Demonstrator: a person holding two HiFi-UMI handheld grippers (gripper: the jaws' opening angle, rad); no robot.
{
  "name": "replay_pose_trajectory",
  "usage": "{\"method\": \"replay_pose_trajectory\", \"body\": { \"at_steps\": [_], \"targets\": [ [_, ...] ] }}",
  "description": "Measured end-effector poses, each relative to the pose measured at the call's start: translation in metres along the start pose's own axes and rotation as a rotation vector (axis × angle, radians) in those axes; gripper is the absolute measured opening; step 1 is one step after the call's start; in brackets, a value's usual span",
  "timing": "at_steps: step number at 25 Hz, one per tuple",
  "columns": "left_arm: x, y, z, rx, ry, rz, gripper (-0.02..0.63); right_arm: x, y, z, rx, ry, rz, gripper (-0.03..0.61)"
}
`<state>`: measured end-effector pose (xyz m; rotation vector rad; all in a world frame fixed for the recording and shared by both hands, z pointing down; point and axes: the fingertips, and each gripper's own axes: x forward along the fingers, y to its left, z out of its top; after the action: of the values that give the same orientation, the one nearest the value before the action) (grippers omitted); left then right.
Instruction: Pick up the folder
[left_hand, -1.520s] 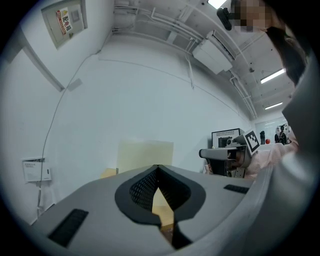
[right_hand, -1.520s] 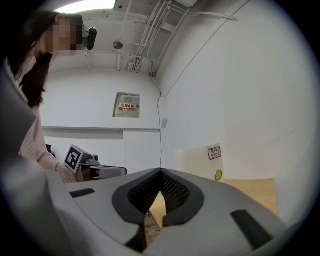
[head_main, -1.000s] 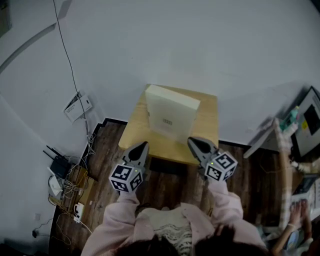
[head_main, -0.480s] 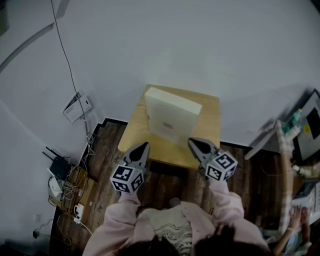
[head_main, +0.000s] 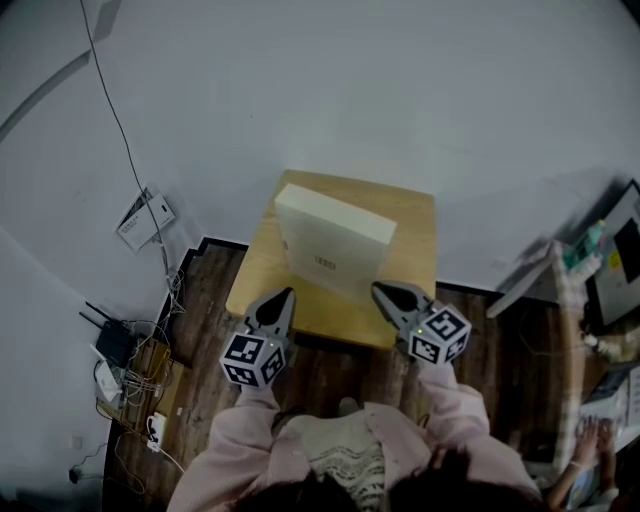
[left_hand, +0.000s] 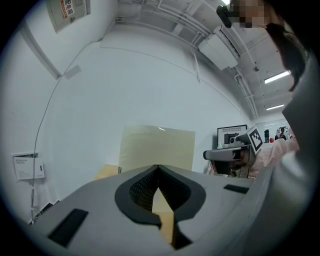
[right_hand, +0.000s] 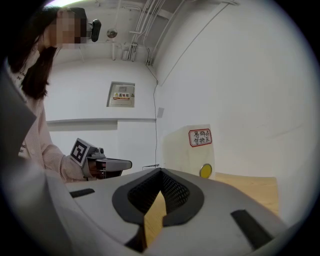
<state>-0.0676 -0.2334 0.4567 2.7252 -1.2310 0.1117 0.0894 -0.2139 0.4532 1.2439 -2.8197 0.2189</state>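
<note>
Head view, nearest first: two pink sleeves (head_main: 262, 425) reach forward from the bottom of the frame. Each ends in a gripper with a marker cube at its back.

The left gripper (head_main: 287, 293) has its tip over the near left edge of the wooden surface (head_main: 412, 222). The right gripper (head_main: 378, 289) has its tip over the near right edge. In each gripper view the fingers are clenched tip to tip with nothing caught between them. Only the tan top of the surface shows through the gap behind the tips. Neither gripper touches the folder.

The folder (head_main: 335, 240) is a thick cream one. It stands upright on the surface, past both tips and between their lines, turned at an angle to the edges. Its far end is close to the far left corner.

Left gripper view looks onto a broad plain side of the folder. Right gripper view looks onto a side with a red-bordered label (right_hand: 200, 136) and a round yellow sticker (right_hand: 205, 171) below it. Bare tan top stretches to the right of that side.

Beyond the folder the surface meets a pale wall (head_main: 400, 90).

Off the left edge lies dark plank floor (head_main: 205, 300). A black router (head_main: 112, 338) and a tangle of cables sit there, and a cord runs up the wall past a paper sheet (head_main: 140, 215).
</note>
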Motion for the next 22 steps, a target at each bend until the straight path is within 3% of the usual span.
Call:
{"method": "replay_pose_trajectory", "body": {
  "at_steps": [12, 22],
  "targets": [
    [0.019, 0.001, -0.008, 0.015, 0.048, 0.020, -0.003, -0.002, -0.023, -0.005, 0.005, 0.040, 0.018, -0.009],
    [0.028, 0.031, -0.014, 0.024, 0.053, 0.016, -0.002, -0.001, -0.034, -0.017, 0.001, 0.085, -0.053, -0.008]
  ]
}}
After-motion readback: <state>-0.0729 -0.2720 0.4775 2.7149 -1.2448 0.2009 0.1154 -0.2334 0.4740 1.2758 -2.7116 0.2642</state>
